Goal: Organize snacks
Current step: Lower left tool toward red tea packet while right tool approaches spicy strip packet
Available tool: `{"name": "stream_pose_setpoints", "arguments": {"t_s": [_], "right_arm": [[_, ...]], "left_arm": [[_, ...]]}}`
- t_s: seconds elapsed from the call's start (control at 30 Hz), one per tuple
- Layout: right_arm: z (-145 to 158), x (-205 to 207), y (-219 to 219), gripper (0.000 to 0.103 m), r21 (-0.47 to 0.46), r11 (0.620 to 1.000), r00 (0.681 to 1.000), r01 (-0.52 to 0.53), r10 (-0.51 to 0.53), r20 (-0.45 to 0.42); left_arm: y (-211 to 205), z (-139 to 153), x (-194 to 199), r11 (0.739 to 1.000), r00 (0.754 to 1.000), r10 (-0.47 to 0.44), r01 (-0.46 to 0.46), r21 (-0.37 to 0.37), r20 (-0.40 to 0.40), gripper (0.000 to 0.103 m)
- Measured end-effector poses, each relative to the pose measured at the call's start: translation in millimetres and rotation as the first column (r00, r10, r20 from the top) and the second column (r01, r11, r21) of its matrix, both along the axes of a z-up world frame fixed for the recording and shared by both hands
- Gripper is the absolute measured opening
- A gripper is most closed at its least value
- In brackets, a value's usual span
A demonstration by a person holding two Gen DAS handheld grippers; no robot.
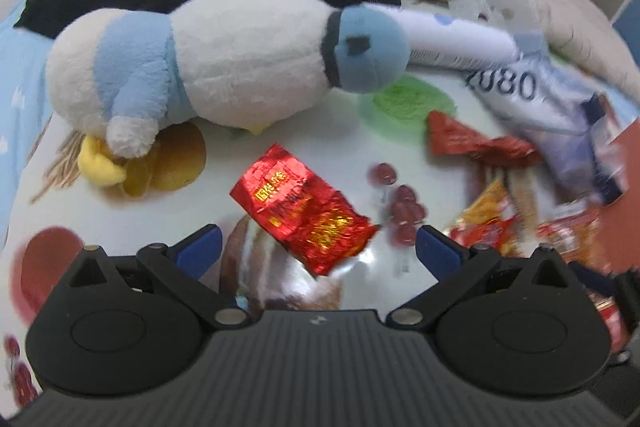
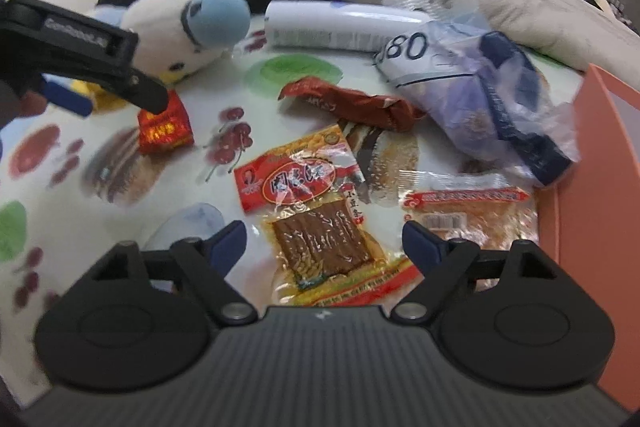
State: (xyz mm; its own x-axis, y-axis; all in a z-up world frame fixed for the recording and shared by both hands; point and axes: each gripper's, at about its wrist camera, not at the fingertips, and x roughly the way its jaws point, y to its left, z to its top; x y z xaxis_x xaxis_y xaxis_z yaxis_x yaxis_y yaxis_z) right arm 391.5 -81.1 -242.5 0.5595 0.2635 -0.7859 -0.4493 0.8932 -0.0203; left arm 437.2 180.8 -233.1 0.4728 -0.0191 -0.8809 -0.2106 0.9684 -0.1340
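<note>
Both tools are over the printed cloth (image 2: 100,99), a white sheet with fruit and cake pictures. The left tool (image 1: 318,247) hangs with its blue fingers spread wide, released, nothing pinched; the shiny red foil packet (image 1: 306,215) lies on the cloth right between and just beyond its fingertips, tilted, not touched by either pad. Far left of it sits a white and blue plush bird (image 1: 224,67), lying on its side. Over on the right side, the right tool (image 2: 324,239) is also released, fingers well apart, with the clear packet of brown dried tofu (image 2: 308,211) lying flat between them, its red label at the far end. Neither pad presses on it. Just right of that packet lies another flat orange-labelled snack pack (image 2: 468,207). Farther off, a dark red wrapper (image 2: 352,103) lies near the middle, a crumpled clear and blue bag (image 2: 492,99) to its right, and a white tube (image 2: 344,25) at the far side. An orange box (image 2: 600,187) stands at the right edge.
</note>
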Motion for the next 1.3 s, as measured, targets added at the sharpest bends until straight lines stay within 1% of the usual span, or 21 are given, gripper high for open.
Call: {"name": "stream_pose_setpoints", "arguments": {"t_s": [0.07,0.2,0.3,0.43,0.47,0.5,0.57,0.6,0.67,0.73,0.77,0.83,0.9,1.0,1.1,1.3], "right_arm": [[-5.3,2.4,2.8,0.086,-0.011,1.000,1.000,-0.020,0.020,0.005],[-17.3,7.3,6.4,0.086,-0.046,0.998,0.999,-0.036,0.036,0.007],[-26.5,10.5,7.6,0.086,-0.064,0.997,0.999,-0.049,0.047,-0.022],[-31.5,12.8,2.3,0.085,-0.020,0.999,0.998,-0.048,0.047,-0.044],[-31.6,13.3,1.6,0.079,-0.007,0.999,0.997,-0.052,0.051,-0.054],[-31.6,13.4,1.1,0.076,0.005,0.998,0.996,-0.058,0.058,-0.063],[-30.5,10.3,3.5,0.072,-0.004,0.997,0.995,-0.078,0.077,-0.057],[-29.8,8.7,4.7,0.068,-0.007,0.996,0.995,-0.085,0.085,-0.057],[-27.8,6.1,6.4,0.063,-0.005,0.995,0.993,-0.101,0.101,-0.060],[-25.6,1.9,8.8,0.062,-0.015,0.994,0.992,-0.110,0.109,-0.059],[-24.7,-0.5,9.6,0.061,-0.022,0.994,0.992,-0.112,0.110,-0.059],[-23.8,-6.0,11.0,0.061,-0.030,0.992,0.991,-0.120,0.119,-0.060],[-22.1,-12.1,11.9,0.061,-0.034,0.993,0.992,-0.117,0.114,-0.060],[-20.6,-24.1,10.8,0.061,-0.032,0.993,0.992,-0.111,0.108,-0.066],[-19.8,-36.9,6.8,0.061,-0.025,0.995,0.993,-0.094,0.092,-0.076],[-11.6,-66.0,-7.6,0.060,-0.016,0.998,0.994,-0.064,0.062,-0.087]], "left_arm": [[1.5,-10.6,2.4,1.000,1.000,0.000,-0.001,-0.006,-0.010,0.103],[1.4,-24.7,7.1,1.000,1.000,0.000,0.000,0.008,-0.004,0.103],[-3.7,-31.4,9.2,0.999,1.000,-0.016,0.016,0.043,0.015,0.103],[-5.5,-44.9,12.9,0.998,0.999,-0.036,0.036,0.047,0.002,0.103],[-7.3,-45.3,12.1,0.997,0.998,-0.054,0.053,0.060,0.021,0.103],[-8.6,-46.8,11.8,0.996,0.998,-0.063,0.061,0.069,0.028,0.103],[-10.6,-47.3,10.6,0.995,0.997,-0.062,0.059,0.081,0.040,0.102],[-12.4,-47.5,10.3,0.994,0.996,-0.071,0.066,0.091,0.048,0.100],[-14.4,-46.9,9.3,0.992,0.996,-0.074,0.067,0.109,0.055,0.097],[-12.5,-43.2,7.4,0.994,0.996,-0.065,0.059,0.088,0.064,0.087],[-11.6,-40.7,6.9,0.995,0.996,-0.064,0.059,0.078,0.067,0.084],[-14.0,-38.9,6.3,0.992,0.994,-0.080,0.072,0.107,0.072,0.074],[-16.3,-37.8,3.1,0.989,0.993,-0.093,0.083,0.124,0.076,0.069],[-17.4,-34.4,-5.5,0.989,0.991,-0.110,0.102,0.108,0.072,0.066],[-20.4,-30.7,-19.2,0.993,0.993,-0.098,0.092,0.080,0.066,0.066],[-35.6,-20.3,-60.5,0.992,0.992,-0.118,0.116,0.039,0.053,0.066]]}}
